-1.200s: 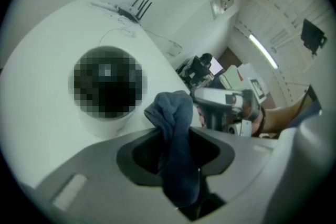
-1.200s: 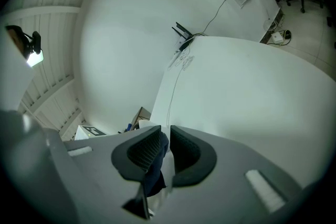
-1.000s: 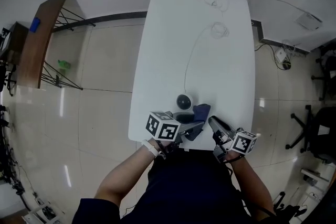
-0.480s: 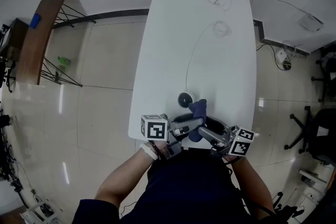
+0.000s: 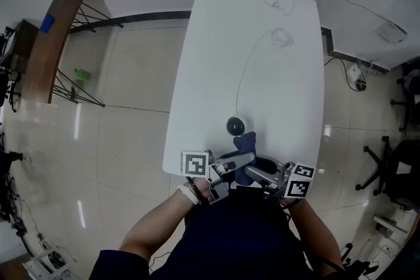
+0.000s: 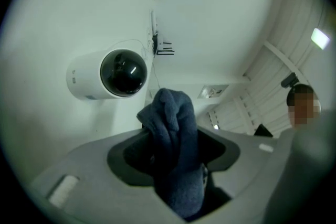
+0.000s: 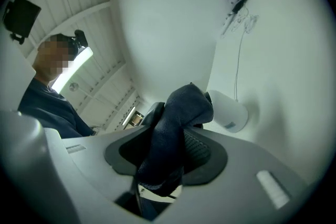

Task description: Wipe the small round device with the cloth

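Low in the frame, the left hand-held gripper (image 5: 243, 159) is opening its jaws around the blue cloth (image 5: 247, 140). The round white device (image 5: 236, 126) stands just above on the worktop (image 5: 262, 69), its label unreadable. The right hand-held gripper (image 5: 256, 172) is closing, pinching the cloth.

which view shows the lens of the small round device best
Left gripper view: the small round device sits close, its dark dome lens facing the camera. Head view shows it tiny from above; right gripper view shows only its white body, partly behind the cloth.
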The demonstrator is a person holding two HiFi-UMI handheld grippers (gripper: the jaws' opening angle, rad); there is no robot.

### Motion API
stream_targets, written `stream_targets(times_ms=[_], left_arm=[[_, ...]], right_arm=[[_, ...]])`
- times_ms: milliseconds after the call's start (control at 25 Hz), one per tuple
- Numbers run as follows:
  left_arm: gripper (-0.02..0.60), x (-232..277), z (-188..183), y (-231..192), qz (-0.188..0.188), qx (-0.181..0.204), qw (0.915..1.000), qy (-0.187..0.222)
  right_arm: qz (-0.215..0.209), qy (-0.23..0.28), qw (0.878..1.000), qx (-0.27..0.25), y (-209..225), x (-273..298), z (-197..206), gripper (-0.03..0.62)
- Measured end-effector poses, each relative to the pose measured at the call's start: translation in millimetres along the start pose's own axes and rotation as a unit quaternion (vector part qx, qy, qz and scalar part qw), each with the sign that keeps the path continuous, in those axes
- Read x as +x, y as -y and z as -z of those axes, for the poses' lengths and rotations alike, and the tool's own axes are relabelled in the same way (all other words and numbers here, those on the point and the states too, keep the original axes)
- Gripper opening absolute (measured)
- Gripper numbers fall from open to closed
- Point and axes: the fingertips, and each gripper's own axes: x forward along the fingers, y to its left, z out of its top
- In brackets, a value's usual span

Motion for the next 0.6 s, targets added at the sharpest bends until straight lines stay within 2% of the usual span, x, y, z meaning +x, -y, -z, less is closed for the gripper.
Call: stream_targets(times_ms=[120,200,280,360,440,480,560,600], left_arm=[[0.251,-5.0,-4.4,-3.3,-0.014,0.059,0.9982,-0.008],[0.256,-13.7,-8.2,-6.5,-0.024,0.078,0.9967,-0.002],[0.256,-25.2,-16.6,-11.0,-0.042,0.091,0.9949,0.013],[0.247,-37.4,-29.1,-16.3,-0.080,0.133,0.9875,0.024],[0.214,-47.1,-39.3,-23.6,-0.130,0.194,0.9721,0.021],[0.212,-50.6,-41.1,-28.2,-0.157,0.226,0.9614,0.010],[0.213,-55.4,-37.8,-38.8,-0.209,0.283,0.9357,-0.029],[0.214,-56.8,-34.9,-43.8,-0.232,0.306,0.9221,-0.049]], right_arm=[[0.005,0.009,1.000,0.007,4.2,-4.2,-1.3,0.115],[0.027,0.031,0.999,0.011,14.2,-13.2,-12.8,0.103],[0.065,0.051,0.997,0.005,29.9,-25.8,-30.8,0.100],[0.122,0.042,0.991,-0.034,50.8,-36.8,-49.4,0.100],[0.181,-0.005,0.978,-0.101,75.8,-42.5,-62.4,0.100],[0.207,-0.039,0.968,-0.140,89.1,-42.7,-66.1,0.100],[0.244,-0.118,0.936,-0.225,115.6,-36.9,-69.2,0.100],[0.255,-0.161,0.914,-0.272,127.7,-30.8,-70.0,0.100]])
